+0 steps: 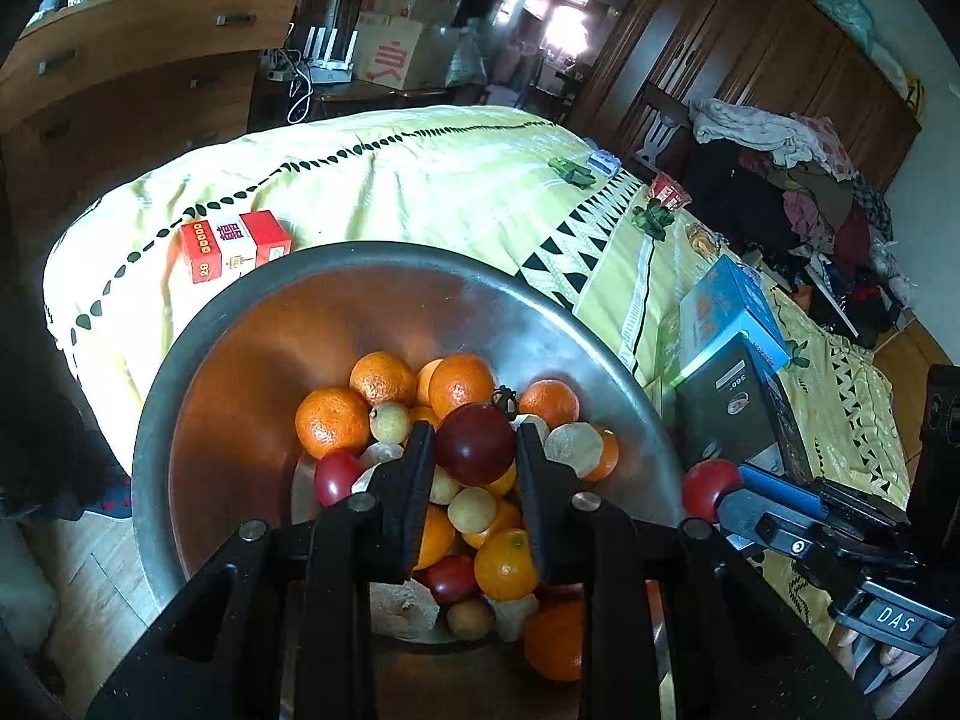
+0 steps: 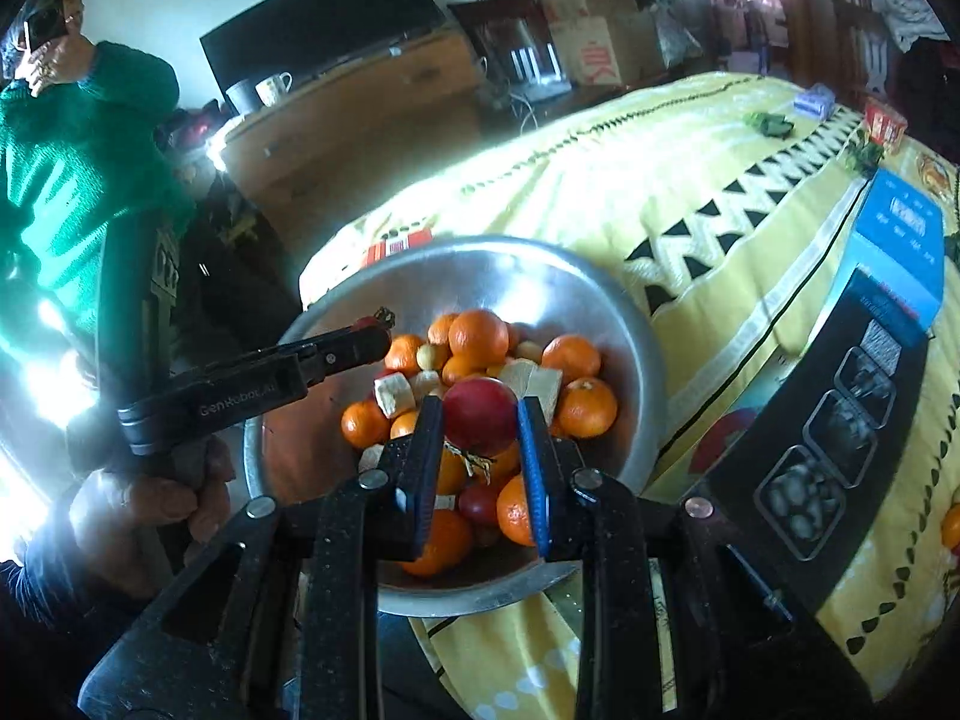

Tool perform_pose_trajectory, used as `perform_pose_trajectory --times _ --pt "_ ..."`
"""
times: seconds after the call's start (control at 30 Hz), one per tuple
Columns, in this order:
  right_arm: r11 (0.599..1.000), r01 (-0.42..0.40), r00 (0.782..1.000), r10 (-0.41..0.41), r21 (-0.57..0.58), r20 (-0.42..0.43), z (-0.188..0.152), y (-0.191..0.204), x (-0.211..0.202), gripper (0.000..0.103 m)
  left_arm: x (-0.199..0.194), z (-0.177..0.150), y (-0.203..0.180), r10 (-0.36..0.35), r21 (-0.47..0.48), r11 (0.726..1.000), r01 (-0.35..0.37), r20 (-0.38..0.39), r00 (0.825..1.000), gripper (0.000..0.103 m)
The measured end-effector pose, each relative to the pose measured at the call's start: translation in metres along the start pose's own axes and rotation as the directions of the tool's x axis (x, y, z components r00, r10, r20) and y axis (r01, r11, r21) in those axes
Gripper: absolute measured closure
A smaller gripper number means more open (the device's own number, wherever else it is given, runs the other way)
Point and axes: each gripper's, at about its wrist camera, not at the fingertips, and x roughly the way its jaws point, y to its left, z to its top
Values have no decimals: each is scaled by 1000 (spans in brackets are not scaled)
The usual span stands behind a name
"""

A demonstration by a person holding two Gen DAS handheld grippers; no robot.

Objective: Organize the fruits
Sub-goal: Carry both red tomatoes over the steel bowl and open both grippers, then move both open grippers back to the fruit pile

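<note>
Glossy dark-red fruit (image 1: 475, 443) in left claw (image 1: 474, 450)

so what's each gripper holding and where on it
Left gripper: dark red tomato, pinched across its sides. Right gripper: red tomato, likewise.

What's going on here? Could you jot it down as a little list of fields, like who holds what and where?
Setting: bed with yellow patterned bedspread
Container: round silver metal bowl at the bed's edge
Contents: oranges, small red tomatoes, pale round fruits, pale chunks
Left gripper: jaws shut on a dark red tomato above the bowl
Right gripper: jaws shut on a bright red tomato above the bowl
Nearby: red and white box, blue and black carton
</note>
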Motion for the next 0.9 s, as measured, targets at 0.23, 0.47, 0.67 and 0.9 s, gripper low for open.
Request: perform_pose_trajectory --times 0.23,0.47,0.67,0.9 --pt "1000 -4 1000 4 20 -30 2 1 16 76 0 1 1 0 -9 1000 0 -10 1000 71" --pt "999 -14 999 15 48 -29 5 -2 16 74 -4 5 0 12 -20 1000 -12 3 1000 49" --pt "996 -23 999 20 82 33 7 -5 -4 55 -16 8 -4 16 -28 999 -16 24 1000 47" --pt "995 27 991 -40 101 126 -20 -19 -60 53 -32 13 -45 -66 35 997 64 71 995 46"
